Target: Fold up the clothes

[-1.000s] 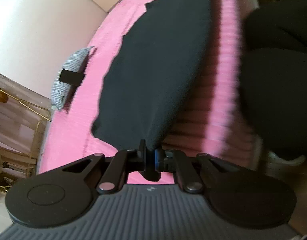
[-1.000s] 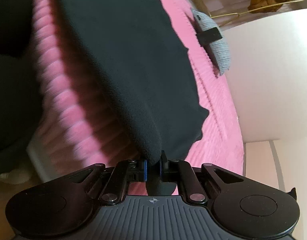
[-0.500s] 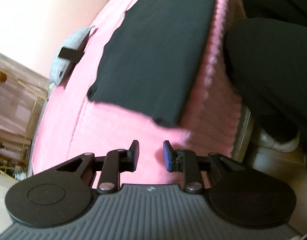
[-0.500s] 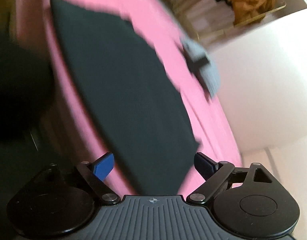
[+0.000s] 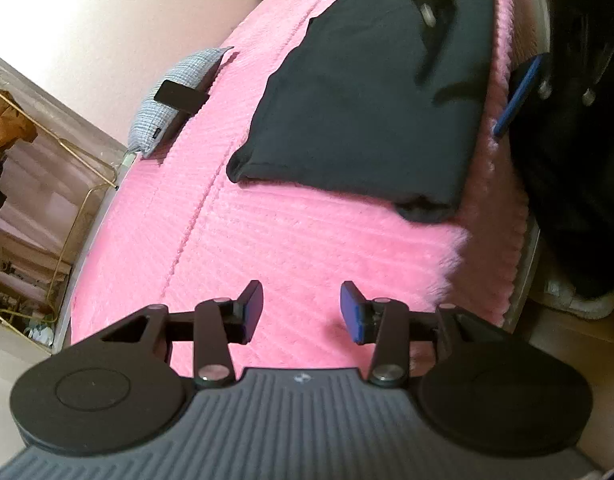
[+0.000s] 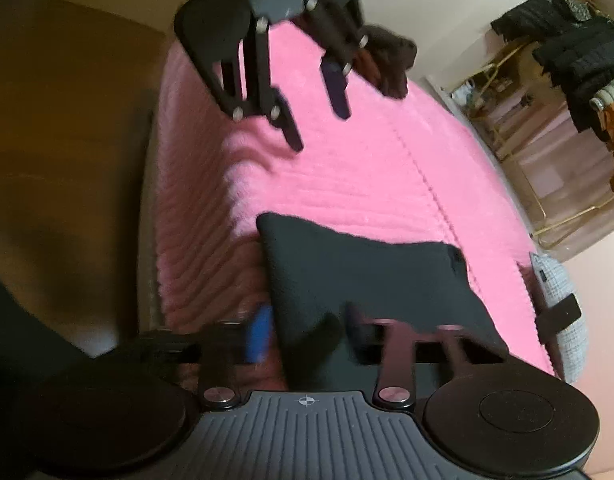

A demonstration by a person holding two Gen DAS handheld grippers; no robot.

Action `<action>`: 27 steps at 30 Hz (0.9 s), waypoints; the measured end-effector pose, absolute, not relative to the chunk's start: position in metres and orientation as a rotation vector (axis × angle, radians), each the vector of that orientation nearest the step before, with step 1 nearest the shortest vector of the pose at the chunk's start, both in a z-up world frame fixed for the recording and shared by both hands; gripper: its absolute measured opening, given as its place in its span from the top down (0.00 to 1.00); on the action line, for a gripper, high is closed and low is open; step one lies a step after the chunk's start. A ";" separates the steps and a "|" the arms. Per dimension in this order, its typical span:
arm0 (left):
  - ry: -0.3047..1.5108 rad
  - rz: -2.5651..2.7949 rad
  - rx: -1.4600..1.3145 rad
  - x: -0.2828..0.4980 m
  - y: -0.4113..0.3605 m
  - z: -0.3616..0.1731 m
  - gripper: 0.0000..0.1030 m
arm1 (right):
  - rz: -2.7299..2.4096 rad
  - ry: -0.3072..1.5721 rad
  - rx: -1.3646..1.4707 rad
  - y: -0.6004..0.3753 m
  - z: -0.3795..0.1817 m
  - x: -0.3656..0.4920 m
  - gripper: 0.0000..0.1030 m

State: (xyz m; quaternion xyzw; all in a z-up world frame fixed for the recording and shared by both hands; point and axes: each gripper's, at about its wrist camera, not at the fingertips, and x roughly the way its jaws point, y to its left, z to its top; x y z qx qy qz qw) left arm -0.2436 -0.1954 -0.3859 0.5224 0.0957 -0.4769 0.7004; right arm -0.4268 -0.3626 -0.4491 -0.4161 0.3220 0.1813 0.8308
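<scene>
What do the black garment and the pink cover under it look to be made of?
The black garment looks like a soft matte knit, perhaps fleece or jersey: no sheen, rounded thick folded edges. The pink cover looks like plush ribbed fleece or chenille: fuzzy pile at its edge, parallel ridges, one stitched seam. Exact fibres cannot be told. The left gripper is open above the cover.

The left wrist view sits low over the pink blanket (image 5: 307, 240), looking forward between its own fingers (image 5: 249, 312) along the bed toward the folded black garment (image 5: 367, 112), with the wall and a grey pillow (image 5: 175, 96) beyond on its left. The right wrist view looks the opposite way along the same bed, close above that garment (image 6: 367, 280), the pillow (image 6: 567, 304) at its right edge. Each view catches the other gripper near its top: the right gripper (image 5: 467, 40) and the left gripper (image 6: 315, 112)
</scene>
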 end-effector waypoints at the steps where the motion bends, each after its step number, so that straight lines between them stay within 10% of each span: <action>1: 0.206 -1.075 1.168 -0.240 -0.196 -0.386 0.63 | 0.372 0.690 -0.869 -0.363 -0.451 -0.422 0.95; 9: 0.071 -1.191 1.216 -0.211 -0.224 -0.392 0.35 | 0.206 0.582 -0.446 -0.412 -0.392 -0.427 0.97; 24: -0.190 -1.406 1.376 -0.168 -0.317 -0.410 0.35 | 0.091 0.540 -0.130 -0.455 -0.345 -0.438 0.97; 27: -0.215 -1.416 1.446 -0.167 -0.322 -0.419 0.55 | 0.102 0.533 -0.144 -0.447 -0.348 -0.444 0.97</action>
